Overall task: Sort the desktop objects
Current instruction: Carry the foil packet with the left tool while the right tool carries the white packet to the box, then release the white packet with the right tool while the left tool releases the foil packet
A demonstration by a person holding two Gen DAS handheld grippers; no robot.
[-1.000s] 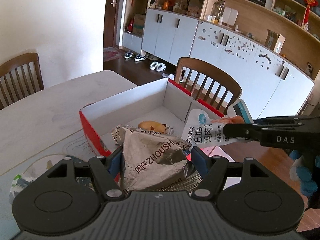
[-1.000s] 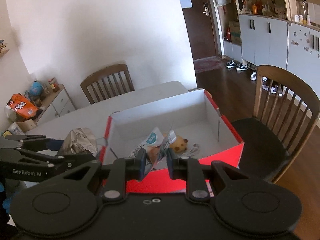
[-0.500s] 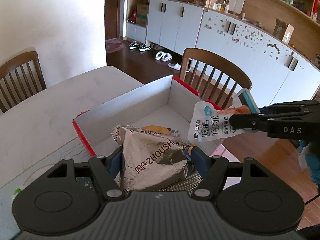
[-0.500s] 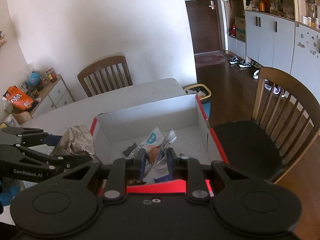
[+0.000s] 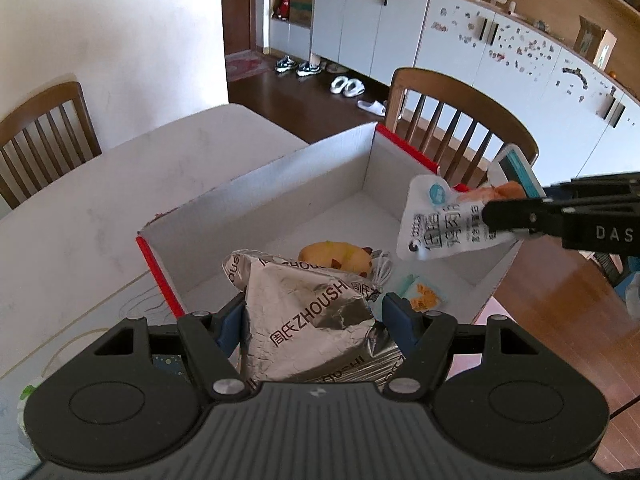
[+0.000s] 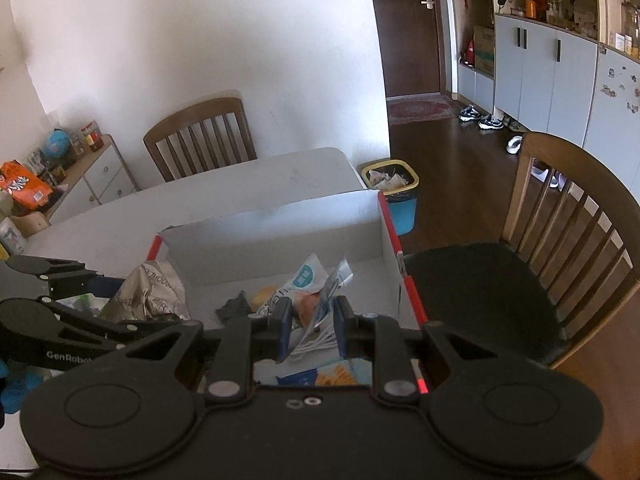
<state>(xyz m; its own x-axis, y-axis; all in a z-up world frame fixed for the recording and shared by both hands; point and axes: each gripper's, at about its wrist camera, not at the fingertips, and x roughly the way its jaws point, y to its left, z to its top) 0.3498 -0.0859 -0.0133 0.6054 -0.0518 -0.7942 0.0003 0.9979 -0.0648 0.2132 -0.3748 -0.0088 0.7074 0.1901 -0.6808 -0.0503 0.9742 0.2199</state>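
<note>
Left view: left gripper (image 5: pixel 312 312) clamped on a crinkled foil bag (image 5: pixel 316 320), blue fingers (image 5: pixel 230 326) pressing both sides, held above the near left corner of the box (image 5: pixel 280 196). Red-edged white box open on the table (image 5: pixel 100 196). Inside, near the bag: a yellow toy (image 5: pixel 336 254), a white cable (image 5: pixel 382 270) just right of it, a pale snack pack (image 5: pixel 418 294) nearer still. Right gripper (image 5: pixel 508 216) reaching in from the right, pinching a white pouch (image 5: pixel 444 220) over the box's right wall. Chair (image 5: pixel 460 120) beyond the box, another chair (image 5: pixel 40 136) far left.

Right view: right gripper (image 6: pixel 310 326) closed narrow on the pouch (image 6: pixel 304 286), above the box (image 6: pixel 280 224) interior. Left gripper (image 6: pixel 120 308) at left with the foil bag (image 6: pixel 154 292) over the box's left edge. Snack pack (image 6: pixel 332 374) and cable (image 6: pixel 316 344) low between the fingers. Bin (image 6: pixel 394 184) on the floor past the table (image 6: pixel 280 168).
</note>
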